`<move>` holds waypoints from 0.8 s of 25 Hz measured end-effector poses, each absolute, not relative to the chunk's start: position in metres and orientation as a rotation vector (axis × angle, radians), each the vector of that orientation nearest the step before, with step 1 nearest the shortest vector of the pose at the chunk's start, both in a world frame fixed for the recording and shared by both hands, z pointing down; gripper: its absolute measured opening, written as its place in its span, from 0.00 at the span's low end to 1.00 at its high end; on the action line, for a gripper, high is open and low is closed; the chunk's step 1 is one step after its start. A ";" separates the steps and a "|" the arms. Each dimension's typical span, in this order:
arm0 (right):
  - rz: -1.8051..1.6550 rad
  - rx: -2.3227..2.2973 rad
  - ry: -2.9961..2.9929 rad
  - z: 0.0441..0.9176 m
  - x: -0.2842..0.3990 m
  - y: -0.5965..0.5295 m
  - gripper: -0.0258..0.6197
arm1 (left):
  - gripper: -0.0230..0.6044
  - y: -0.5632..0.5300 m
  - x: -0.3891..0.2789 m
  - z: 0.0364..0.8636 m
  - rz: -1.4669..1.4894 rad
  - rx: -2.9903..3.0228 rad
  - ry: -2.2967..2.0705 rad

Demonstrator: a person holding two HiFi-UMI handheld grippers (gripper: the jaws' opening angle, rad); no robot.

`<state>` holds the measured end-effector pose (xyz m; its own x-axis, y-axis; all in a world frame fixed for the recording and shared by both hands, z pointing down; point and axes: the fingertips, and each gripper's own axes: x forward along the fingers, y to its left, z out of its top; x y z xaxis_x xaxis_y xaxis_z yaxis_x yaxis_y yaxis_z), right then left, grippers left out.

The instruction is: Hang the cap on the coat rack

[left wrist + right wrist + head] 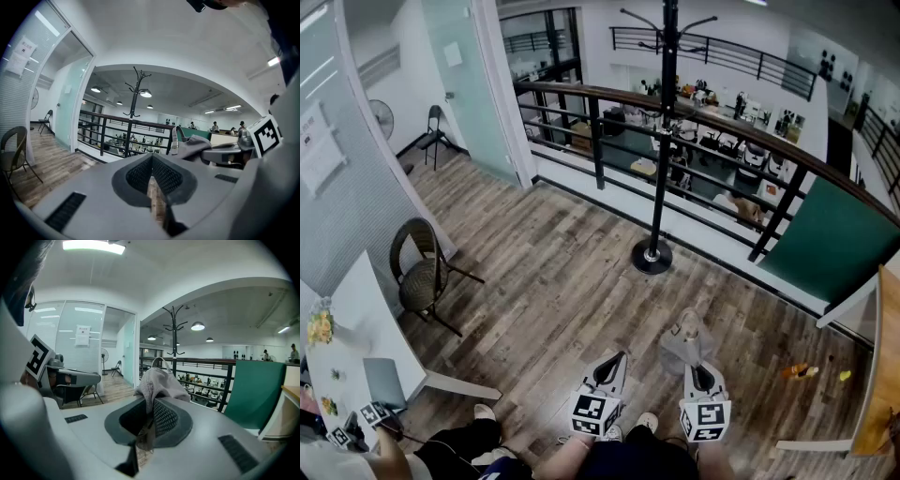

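Observation:
A grey cap (683, 341) hangs from my right gripper (696, 367), whose jaws are shut on its fabric. In the right gripper view the cap (159, 383) bunches up just beyond the right gripper (150, 405), its strap loop on top. The black coat rack (662, 141) stands ahead on a round base (652, 257) by the railing, some way from both grippers; it also shows as the coat rack (174, 333) and the coat rack (135, 108). My left gripper (619, 358) is beside the right one, shut on nothing. In its own view the left gripper (152, 162) points toward the railing, with the cap (196, 145) to its right.
A dark railing (722, 131) runs behind the rack over a lower office floor. A wicker chair (420, 267) and a white table (366, 347) stand at the left, a green panel (830, 248) at the right. A person sits at the bottom left. Small orange objects (799, 372) lie on the wood floor.

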<state>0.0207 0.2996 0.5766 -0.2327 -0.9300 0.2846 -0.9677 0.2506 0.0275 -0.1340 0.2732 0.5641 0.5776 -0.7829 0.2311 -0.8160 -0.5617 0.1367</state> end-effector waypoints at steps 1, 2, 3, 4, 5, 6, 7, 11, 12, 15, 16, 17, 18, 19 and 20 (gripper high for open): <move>0.223 1.771 -2.280 0.574 0.020 0.299 0.08 | 0.04 0.273 -0.135 0.564 0.211 2.583 -1.331; 0.222 1.771 -2.280 0.572 0.019 0.299 0.08 | 0.04 0.273 -0.135 0.565 0.210 2.585 -1.333; 0.223 1.772 -2.281 0.571 0.019 0.299 0.08 | 0.04 0.273 -0.136 0.565 0.208 2.587 -1.335; 0.226 1.774 -2.282 0.571 0.020 0.299 0.08 | 0.04 0.273 -0.136 0.566 0.209 2.588 -1.336; 0.229 1.778 -2.284 0.570 0.021 0.298 0.08 | 0.04 0.273 -0.135 0.566 0.214 2.586 -1.336; 0.234 1.782 -2.287 0.569 0.022 0.298 0.08 | 0.04 0.274 -0.134 0.567 0.219 2.585 -1.336; 0.241 1.784 -2.291 0.569 0.023 0.298 0.08 | 0.04 0.274 -0.133 0.567 0.218 2.589 -1.339; 0.254 1.784 -2.302 0.571 0.027 0.298 0.08 | 0.04 0.275 -0.127 0.567 0.204 2.599 -1.327; 0.248 1.782 -2.304 0.572 0.028 0.298 0.08 | 0.04 0.276 -0.125 0.568 0.206 2.591 -1.312; 0.237 1.780 -2.310 0.571 0.035 0.294 0.08 | 0.04 0.274 -0.119 0.569 0.183 2.590 -1.321; 0.238 1.784 -2.311 0.571 0.038 0.293 0.08 | 0.04 0.272 -0.117 0.568 0.168 2.597 -1.333; 0.238 1.788 -2.313 0.570 0.041 0.292 0.08 | 0.05 0.271 -0.115 0.567 0.157 2.602 -1.340; 0.236 1.791 -2.316 0.568 0.044 0.290 0.08 | 0.11 0.270 -0.113 0.567 0.149 2.602 -1.343; 0.233 1.794 -2.320 0.567 0.046 0.288 0.08 | 0.23 0.268 -0.111 0.566 0.143 2.599 -1.345; 0.231 1.796 -2.321 0.566 0.049 0.286 0.08 | 0.33 0.267 -0.109 0.566 0.140 2.592 -1.350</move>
